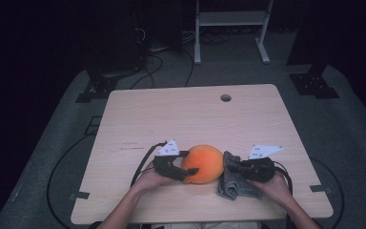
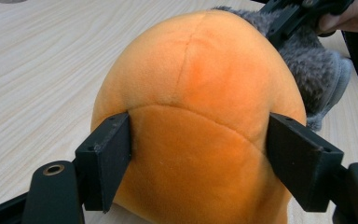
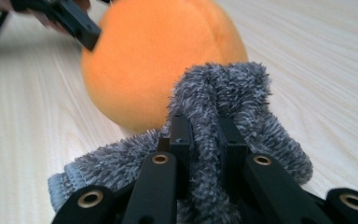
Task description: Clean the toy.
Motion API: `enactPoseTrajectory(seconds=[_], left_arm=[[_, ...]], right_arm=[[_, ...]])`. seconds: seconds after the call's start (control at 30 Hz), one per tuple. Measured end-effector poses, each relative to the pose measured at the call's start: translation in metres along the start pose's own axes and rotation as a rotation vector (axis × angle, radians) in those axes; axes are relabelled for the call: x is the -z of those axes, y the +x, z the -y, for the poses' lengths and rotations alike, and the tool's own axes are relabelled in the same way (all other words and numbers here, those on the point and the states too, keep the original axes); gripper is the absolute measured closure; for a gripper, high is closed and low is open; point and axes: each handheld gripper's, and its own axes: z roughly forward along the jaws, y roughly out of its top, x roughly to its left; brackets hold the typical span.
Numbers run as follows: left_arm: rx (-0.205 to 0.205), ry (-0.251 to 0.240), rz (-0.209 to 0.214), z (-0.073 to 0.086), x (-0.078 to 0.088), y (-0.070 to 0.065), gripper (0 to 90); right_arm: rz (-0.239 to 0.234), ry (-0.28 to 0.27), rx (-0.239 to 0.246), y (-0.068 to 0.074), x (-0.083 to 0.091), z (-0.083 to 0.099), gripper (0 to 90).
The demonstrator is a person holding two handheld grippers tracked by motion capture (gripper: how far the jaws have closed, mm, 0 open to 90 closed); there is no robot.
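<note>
An orange plush ball (image 1: 204, 163) rests on the wooden table (image 1: 171, 119) near its front edge. My left gripper (image 1: 190, 172) grips it from the left: in the left gripper view the ball (image 2: 200, 107) fills the gap and both pads (image 2: 109, 158) press into its sides. A grey fuzzy cloth (image 1: 233, 179) lies right of the ball, touching it. My right gripper (image 1: 229, 167) is shut on a bunched fold of that cloth (image 3: 214, 121), held up against the ball (image 3: 154, 51).
A round cable hole (image 1: 226, 98) sits near the table's far edge. Black cables (image 1: 62, 167) run across the grey floor to the left. A white frame (image 1: 231, 28) stands behind the table.
</note>
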Motion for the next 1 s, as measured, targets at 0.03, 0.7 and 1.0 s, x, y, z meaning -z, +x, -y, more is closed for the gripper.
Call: enactPoseTrajectory(seconds=[0.03, 0.7, 1.0], left_arm=[[-0.010, 0.004, -0.002, -0.001, 0.000, -0.001, 24.5], [-0.050, 0.026, -0.002, -0.003, -0.001, -0.003, 25.9], [-0.036, 0.027, 0.004, -0.003, -0.001, 0.000, 25.5]], right_arm=[[-0.011, -0.024, -0.007, 0.001, 0.003, -0.002, 79.3], [-0.009, -0.055, 0.008, -0.001, -0.011, -0.030, 79.2], [-0.037, -0.056, -0.049, -0.005, -0.002, -0.011, 79.2]])
